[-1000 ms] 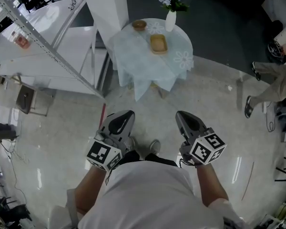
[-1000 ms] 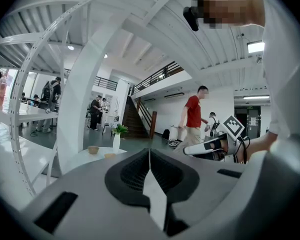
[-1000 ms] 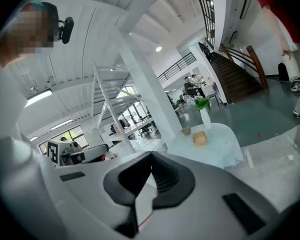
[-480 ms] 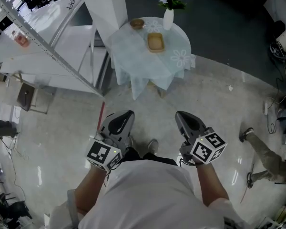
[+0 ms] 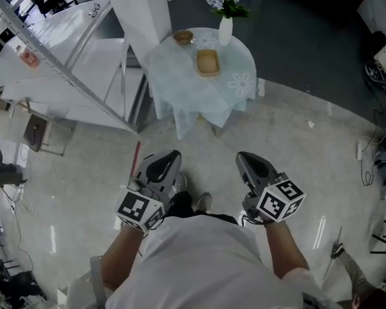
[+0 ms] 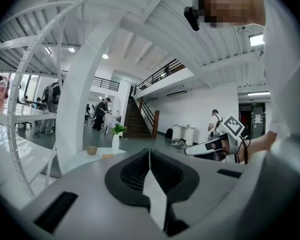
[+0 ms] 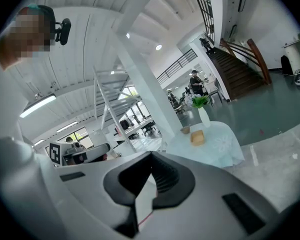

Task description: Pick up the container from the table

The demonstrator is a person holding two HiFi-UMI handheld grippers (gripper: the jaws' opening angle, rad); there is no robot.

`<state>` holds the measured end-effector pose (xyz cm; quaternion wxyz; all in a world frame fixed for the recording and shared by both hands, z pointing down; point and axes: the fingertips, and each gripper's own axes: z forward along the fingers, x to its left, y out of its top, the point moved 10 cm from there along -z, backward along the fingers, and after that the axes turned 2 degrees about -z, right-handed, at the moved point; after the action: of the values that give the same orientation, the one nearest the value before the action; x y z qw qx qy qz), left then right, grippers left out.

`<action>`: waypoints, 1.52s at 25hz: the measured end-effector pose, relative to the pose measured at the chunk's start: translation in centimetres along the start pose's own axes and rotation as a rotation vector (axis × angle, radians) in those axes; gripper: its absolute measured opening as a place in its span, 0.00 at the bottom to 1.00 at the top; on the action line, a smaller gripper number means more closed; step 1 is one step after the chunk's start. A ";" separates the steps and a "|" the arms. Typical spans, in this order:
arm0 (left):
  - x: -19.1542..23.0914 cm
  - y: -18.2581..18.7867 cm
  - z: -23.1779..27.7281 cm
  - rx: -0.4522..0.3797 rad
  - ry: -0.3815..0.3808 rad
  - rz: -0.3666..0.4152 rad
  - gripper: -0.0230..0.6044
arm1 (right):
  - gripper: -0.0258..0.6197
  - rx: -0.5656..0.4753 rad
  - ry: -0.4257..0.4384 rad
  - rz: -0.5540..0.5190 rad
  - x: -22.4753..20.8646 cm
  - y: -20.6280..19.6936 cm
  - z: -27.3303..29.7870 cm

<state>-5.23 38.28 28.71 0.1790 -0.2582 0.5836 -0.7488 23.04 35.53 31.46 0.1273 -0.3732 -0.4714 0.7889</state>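
A tan rectangular container (image 5: pixel 207 62) lies on a small round table (image 5: pixel 180 76) with a pale flowered cloth, far ahead of me across the floor. It also shows small in the left gripper view as the container (image 6: pixel 108 156) and in the right gripper view as the container (image 7: pixel 197 137). My left gripper (image 5: pixel 169 156) and right gripper (image 5: pixel 247 158) are held side by side at my waist, well short of the table. Both are shut with nothing between the jaws, as seen at the left gripper (image 6: pixel 149 153) and the right gripper (image 7: pixel 151 158).
On the same table stand a small brown bowl (image 5: pixel 183 37) and a white vase with flowers (image 5: pixel 225 28). A white pillar (image 5: pixel 138 5) rises just left of the table, with a slanted metal rack (image 5: pixel 51 63) and white tables beyond it. Someone's leg (image 5: pixel 350 272) shows at the bottom right.
The table and container have slid slightly left and up in the head view. The person walking at the right has moved down to the bottom right corner. Both grippers stay shut in place.
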 end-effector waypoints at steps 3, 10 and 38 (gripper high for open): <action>0.2 0.0 0.8 0.006 -0.005 -0.001 0.07 | 0.07 0.002 -0.003 0.003 -0.6 0.3 0.4; 2.0 0.5 3.5 0.014 -0.014 -0.004 0.07 | 0.07 0.015 -0.010 0.010 -2.7 1.6 2.4; 19.6 3.4 16.2 0.064 -0.102 -0.048 0.07 | 0.07 0.048 -0.111 0.071 -8.6 8.4 19.3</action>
<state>-11.42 13.61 31.91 0.1985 -0.3040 0.5433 -0.7570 16.54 13.88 33.79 0.0817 -0.3424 -0.4451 0.8234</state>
